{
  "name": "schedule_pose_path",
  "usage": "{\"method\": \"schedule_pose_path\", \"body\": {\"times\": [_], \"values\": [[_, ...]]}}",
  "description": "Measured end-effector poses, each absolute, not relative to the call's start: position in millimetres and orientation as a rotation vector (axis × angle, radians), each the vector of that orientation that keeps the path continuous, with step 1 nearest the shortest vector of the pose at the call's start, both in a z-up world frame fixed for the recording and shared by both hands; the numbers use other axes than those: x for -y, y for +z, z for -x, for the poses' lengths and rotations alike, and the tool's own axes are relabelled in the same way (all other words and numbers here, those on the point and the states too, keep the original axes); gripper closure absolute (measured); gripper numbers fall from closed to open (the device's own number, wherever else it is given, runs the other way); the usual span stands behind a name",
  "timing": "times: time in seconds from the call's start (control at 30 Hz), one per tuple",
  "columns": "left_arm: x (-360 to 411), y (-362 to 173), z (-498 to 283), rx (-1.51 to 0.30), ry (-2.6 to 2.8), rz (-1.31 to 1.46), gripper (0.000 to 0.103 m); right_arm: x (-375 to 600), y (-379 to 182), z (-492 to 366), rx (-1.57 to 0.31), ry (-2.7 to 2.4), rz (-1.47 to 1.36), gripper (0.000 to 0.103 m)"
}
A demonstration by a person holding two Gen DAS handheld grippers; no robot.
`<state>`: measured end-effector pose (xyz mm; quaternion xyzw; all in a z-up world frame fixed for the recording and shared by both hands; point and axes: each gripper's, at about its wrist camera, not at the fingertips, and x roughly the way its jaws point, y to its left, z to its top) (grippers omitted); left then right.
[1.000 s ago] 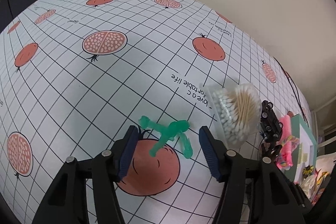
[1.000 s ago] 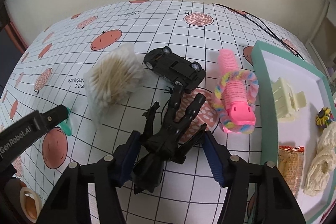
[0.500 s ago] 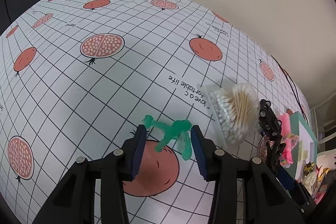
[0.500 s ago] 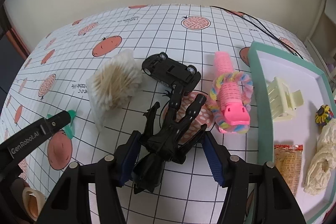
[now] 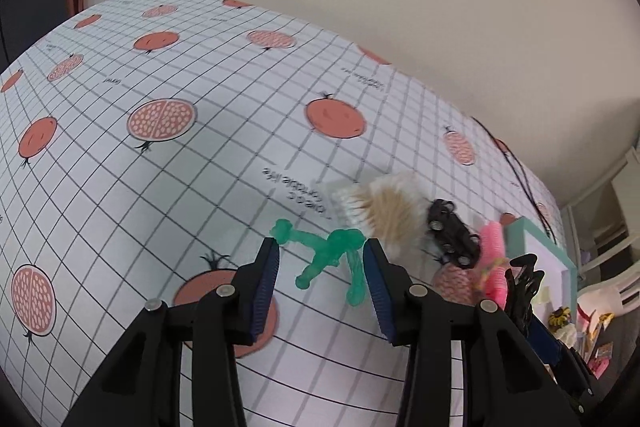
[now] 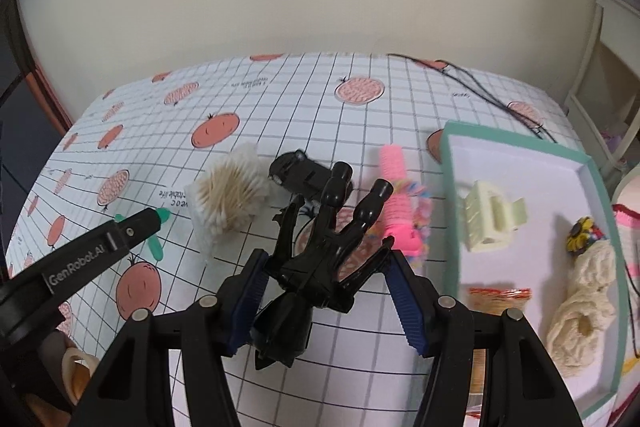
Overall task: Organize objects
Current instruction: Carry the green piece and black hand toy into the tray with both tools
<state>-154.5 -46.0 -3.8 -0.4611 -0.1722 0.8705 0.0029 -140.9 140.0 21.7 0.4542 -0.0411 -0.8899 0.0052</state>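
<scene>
1. Between the left gripper (image 5: 322, 259) fingers: green toy figure (image 5: 326, 253), clamped by both blue pads, lifted clear of the gridded tablecloth (image 5: 160, 187). One leg hangs below the right pad.
2. Right gripper (image 6: 326, 277) is clenched on a black toy figure (image 6: 316, 259). Its two limbs stick forward past the fingertips; its body sits back between the pads. It looks raised off the cloth, over the near edge of the table.
3. Seen from the right wrist view, the left gripper's finger comes in from the left edge, with a green bit of the figure showing at its tip.
4. Cotton swab pack (image 6: 228, 195): on the cloth mid-table, just beyond the left gripper, next to the printed text.
5. Black toy car (image 6: 298, 173): just right of the swabs, partly hidden behind the black figure in the right wrist view. Touching the swab pack or not: cannot tell.
6. Pink hair roller (image 6: 396, 195) with a multicolour scrunchie (image 6: 420, 215) looped round it: right of the car, near the tray's left wall.
7. Teal-rimmed tray (image 6: 452, 211) at the right edge of the table. Inside: pale yellow claw clip (image 6: 492, 223) near its left wall, orange snack packet (image 6: 500, 299) nearer the front, cream knitted item (image 6: 584, 299) on the right side, small sunflower piece (image 6: 582, 231) above it.
8. Black cable (image 6: 480, 87) runs across the far right corner of the cloth.
9. Roll of tape (image 6: 78, 371) at the lower left of the right wrist view, off the table's near left corner.
</scene>
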Motion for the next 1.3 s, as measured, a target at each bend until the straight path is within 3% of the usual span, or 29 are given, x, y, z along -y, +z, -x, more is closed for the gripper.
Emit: {"method": "schedule_pose_path", "body": {"times": [0.53,1.07,1.3], "values": [[-34.4,22.7,131.5,0.423,2.646,1.328,0.058,-225.8,40.8,115.2,0.179,-2.909,-1.406,0.040],[-128.7,21.4,104.5,0.258,2.507,1.298,0.058,-327.9,31.6,85.7,0.299,-3.019,-1.524,0.040],[-158.1,15.1,92.1,0.268,2.413,1.320,0.058,-353.9,29.8,73.2,0.350,-3.046,-1.556,0.040]]}}
